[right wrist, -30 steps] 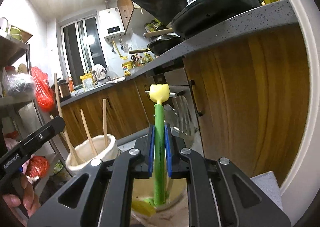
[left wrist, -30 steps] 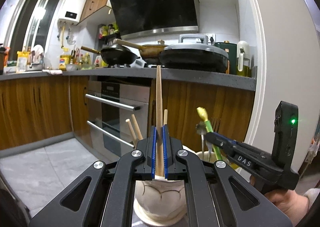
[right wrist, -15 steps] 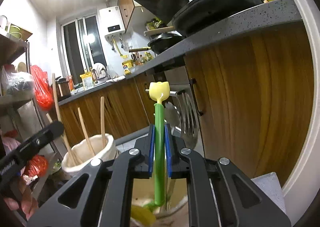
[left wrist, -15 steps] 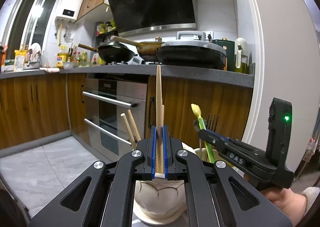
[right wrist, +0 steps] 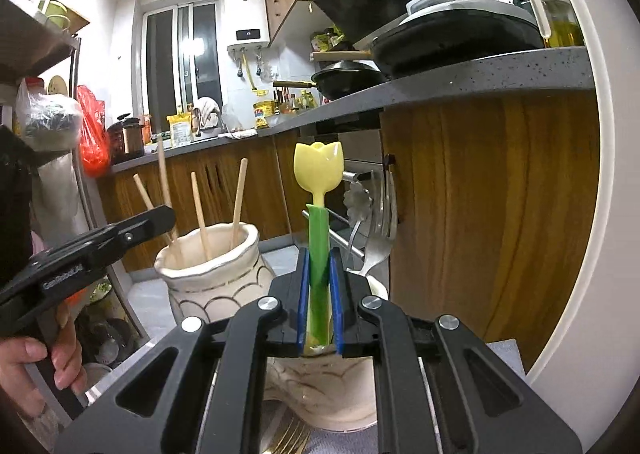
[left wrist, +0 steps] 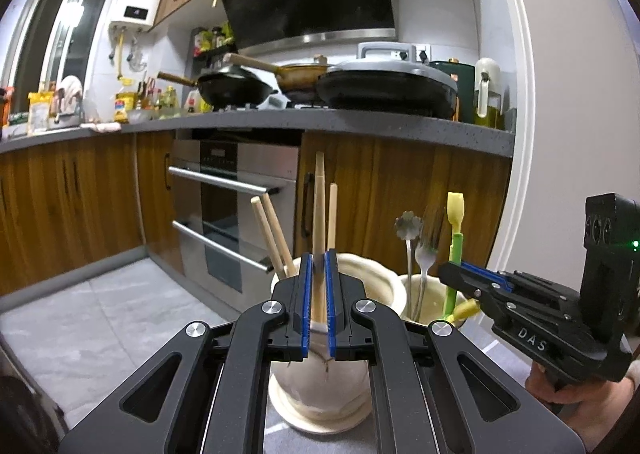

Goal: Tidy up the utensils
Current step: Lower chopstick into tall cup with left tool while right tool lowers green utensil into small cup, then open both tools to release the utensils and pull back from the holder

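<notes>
My left gripper (left wrist: 317, 266) is shut on a wooden chopstick (left wrist: 319, 210), held upright with its lower end inside a cream ceramic pot (left wrist: 320, 382) that holds other chopsticks (left wrist: 274, 238). My right gripper (right wrist: 319, 266) is shut on a green-handled spoon with a yellow tulip end (right wrist: 319, 174), standing in a second cream pot (right wrist: 320, 394). That pot (left wrist: 430, 296) also holds a metal fork (left wrist: 425, 254) and a flower-ended spoon (left wrist: 408, 226). The right gripper shows in the left wrist view (left wrist: 452, 274); the left shows in the right wrist view (right wrist: 166, 216).
Wooden kitchen cabinets (left wrist: 400, 206) and an oven (left wrist: 232, 214) stand behind the pots. The counter above carries pans (left wrist: 384, 86) and bottles. A gold fork (right wrist: 292, 438) lies by the second pot. A shelf with bags (right wrist: 90, 126) stands at the left.
Both grippers have moved down: the chopstick and the green spoon sit deeper in their pots. The jaws look slightly wider around each utensil.
</notes>
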Available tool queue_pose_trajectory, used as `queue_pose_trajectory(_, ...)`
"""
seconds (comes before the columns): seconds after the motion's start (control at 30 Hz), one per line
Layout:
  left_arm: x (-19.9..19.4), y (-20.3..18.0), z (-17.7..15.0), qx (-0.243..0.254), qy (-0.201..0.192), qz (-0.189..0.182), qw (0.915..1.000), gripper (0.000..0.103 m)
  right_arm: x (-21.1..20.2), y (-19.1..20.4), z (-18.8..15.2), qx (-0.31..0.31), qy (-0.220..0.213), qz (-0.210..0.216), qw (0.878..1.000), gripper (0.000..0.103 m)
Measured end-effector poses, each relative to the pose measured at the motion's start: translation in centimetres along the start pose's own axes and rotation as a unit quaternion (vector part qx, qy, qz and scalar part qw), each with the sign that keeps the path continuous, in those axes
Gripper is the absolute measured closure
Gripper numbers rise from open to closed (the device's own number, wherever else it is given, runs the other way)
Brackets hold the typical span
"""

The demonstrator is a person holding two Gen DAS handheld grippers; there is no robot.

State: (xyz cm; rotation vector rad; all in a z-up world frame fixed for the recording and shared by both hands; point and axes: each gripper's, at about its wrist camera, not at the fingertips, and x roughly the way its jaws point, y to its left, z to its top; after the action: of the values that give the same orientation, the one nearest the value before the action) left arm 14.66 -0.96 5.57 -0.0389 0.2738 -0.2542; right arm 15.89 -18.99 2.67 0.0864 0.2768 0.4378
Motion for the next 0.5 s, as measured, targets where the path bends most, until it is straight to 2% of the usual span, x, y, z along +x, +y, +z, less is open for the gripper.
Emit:
queue_pose_trajectory(0.23,-0.40,-0.44,-0.23,0.015,-0.006,0.001,0.9999,0.096,0.24,-0.11,0.12,0.006,0.004,0.000,1.000,0.092)
queue_pose_trajectory(0.33,-0.44,-0.72,-0.28,0.022,-0.005,0.002,0.9997,0.091,0.31,-0.34,0.25,0.015,0.006,-0.002,1.000,0.074)
queue_pose_trajectory(0.47,-0.75,-0.78,-0.21,0.021,-0.007,0.000,0.9997,0.086,0.22,-0.43,0.27,0.016,0.007,-0.003,1.000,0.072)
queue_pose_trajectory(0.5,-0.92,-0.80,-0.20,0.021,-0.009,-0.001,0.9997,0.081,0.12,-0.44,0.33,0.018,0.006,-0.004,1.000,0.069)
